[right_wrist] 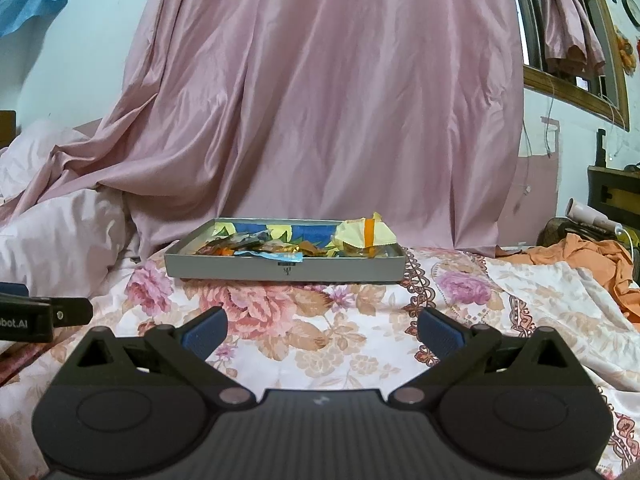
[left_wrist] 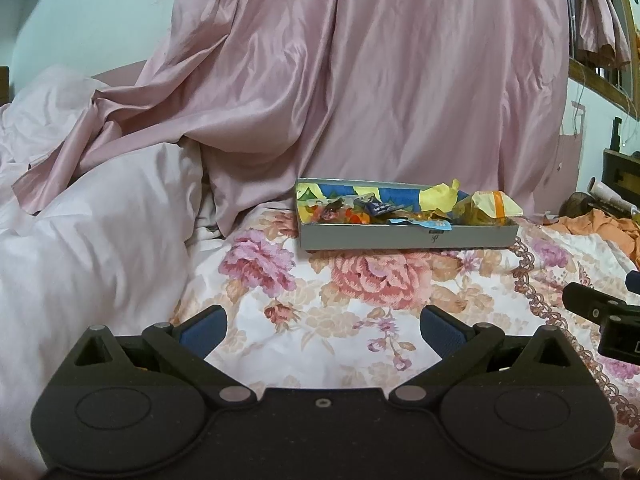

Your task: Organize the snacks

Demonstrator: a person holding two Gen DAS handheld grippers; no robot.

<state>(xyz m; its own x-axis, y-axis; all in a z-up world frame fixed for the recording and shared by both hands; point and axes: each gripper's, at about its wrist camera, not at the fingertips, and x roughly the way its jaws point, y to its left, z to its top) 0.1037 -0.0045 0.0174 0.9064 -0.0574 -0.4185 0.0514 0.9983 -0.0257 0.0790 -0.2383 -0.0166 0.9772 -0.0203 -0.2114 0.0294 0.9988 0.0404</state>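
Observation:
A shallow grey box [left_wrist: 400, 238] [right_wrist: 240, 270] rests on the floral bedspread, filled with several wrapped snacks. A pale yellow packet with an orange stripe [left_wrist: 496, 204] [right_wrist: 368, 234] lies at its right end, and a light blue wrapper [left_wrist: 424, 224] [right_wrist: 276, 255] hangs at the front rim. My left gripper [left_wrist: 322, 330] is open, well short of the box, with nothing between its blue pads. My right gripper [right_wrist: 322, 330] is likewise open and empty, a similar distance back. Each gripper shows at the edge of the other's view.
The floral bedspread [left_wrist: 352, 312] [right_wrist: 320, 332] covers the bed. A white pillow or duvet [left_wrist: 92, 240] bulges at the left. Pink drapery [left_wrist: 360, 80] hangs right behind the box. Orange cloth [right_wrist: 580, 260] lies at the right, near dark furniture.

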